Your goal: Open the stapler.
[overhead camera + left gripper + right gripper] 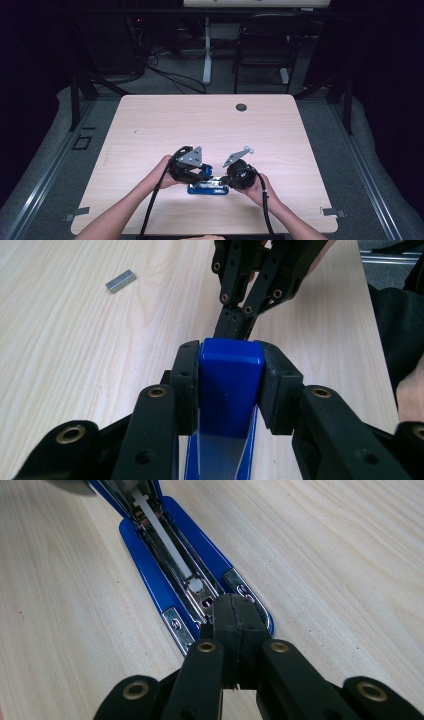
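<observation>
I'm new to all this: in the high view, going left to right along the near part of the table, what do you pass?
Left gripper clamped on the blue stapler's lid → stapler base → right gripper, jaws shut, pressing on the base.

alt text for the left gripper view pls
Two black jaws of the left gripper clamp the raised blue plastic stapler top; beyond, the right gripper points down, and a small grey metal staple block lies on the pale wooden table.
</observation>
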A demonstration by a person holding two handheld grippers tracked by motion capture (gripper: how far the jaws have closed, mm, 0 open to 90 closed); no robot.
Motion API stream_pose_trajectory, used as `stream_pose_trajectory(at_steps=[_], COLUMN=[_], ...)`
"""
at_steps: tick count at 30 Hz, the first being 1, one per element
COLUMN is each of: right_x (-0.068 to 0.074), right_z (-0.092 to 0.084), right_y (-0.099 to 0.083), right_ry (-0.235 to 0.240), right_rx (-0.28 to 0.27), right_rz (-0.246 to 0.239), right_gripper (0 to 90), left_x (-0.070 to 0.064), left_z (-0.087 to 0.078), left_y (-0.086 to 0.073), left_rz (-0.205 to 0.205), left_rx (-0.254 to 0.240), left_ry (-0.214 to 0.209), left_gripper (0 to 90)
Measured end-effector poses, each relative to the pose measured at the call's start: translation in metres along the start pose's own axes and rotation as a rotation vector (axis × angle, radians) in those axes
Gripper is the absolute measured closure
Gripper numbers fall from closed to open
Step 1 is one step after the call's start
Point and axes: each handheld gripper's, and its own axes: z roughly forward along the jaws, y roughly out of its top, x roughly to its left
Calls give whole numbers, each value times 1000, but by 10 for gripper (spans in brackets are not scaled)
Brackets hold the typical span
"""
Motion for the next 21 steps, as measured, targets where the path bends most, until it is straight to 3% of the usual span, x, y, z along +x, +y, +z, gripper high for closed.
stream_pose_trajectory(at_steps=[4,21], right_x=[-1,1], right_z=[0,0], right_y=[-1,0], right_ry=[4,-11], right_rx=[-7,-3], right_rz=[9,0], right_gripper=[900,900], left_x=[2,3], left_z=[-9,-23], left_y=[-7,-17], left_rz=[-24,-67], left_rx=[-17,-9], left_ry=[2,12], left_gripper=[654,653])
